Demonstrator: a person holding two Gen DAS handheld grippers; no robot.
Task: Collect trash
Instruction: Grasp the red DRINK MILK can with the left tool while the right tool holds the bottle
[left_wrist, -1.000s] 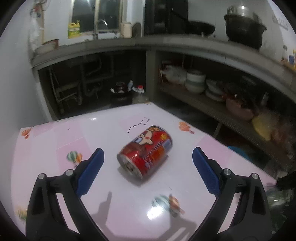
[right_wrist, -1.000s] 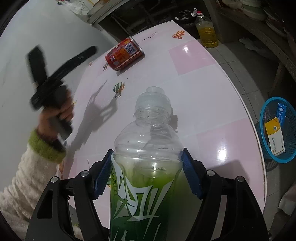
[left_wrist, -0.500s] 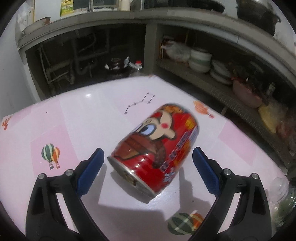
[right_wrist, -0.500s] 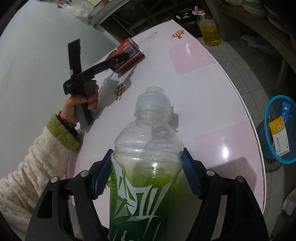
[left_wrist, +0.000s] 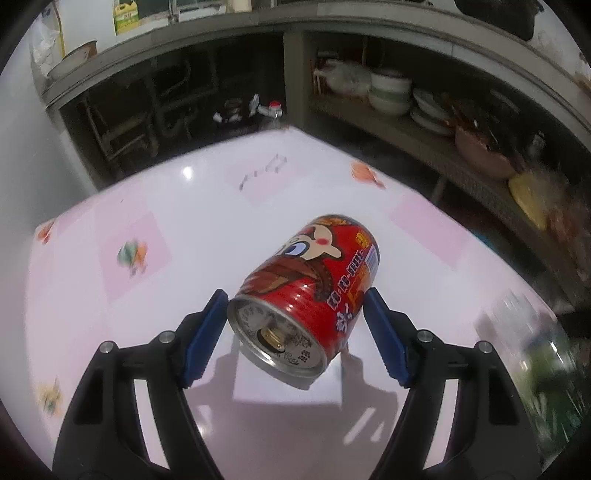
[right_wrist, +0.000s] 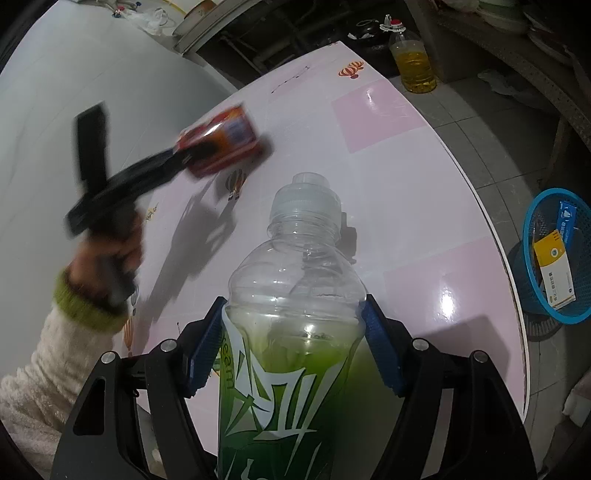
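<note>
A red drink can with a cartoon face lies tilted between the blue pads of my left gripper. The jaws are closing and both pads touch the can's sides; its shadow falls on the pink-and-white table below. In the right wrist view the can is blurred in the left gripper, held by a hand in a cream sleeve. My right gripper is shut on a clear bottle with a green label and green liquid, upright over the table.
A blue mesh basket with cartons in it stands on the floor past the table's right edge. A bottle of yellow oil sits on the floor beyond the far edge. Shelves with bowls run behind the table.
The left gripper moved in over the can, its jaws narrowed onto the can's sides, and the can came off the table. The right gripper and its bottle stayed still.
</note>
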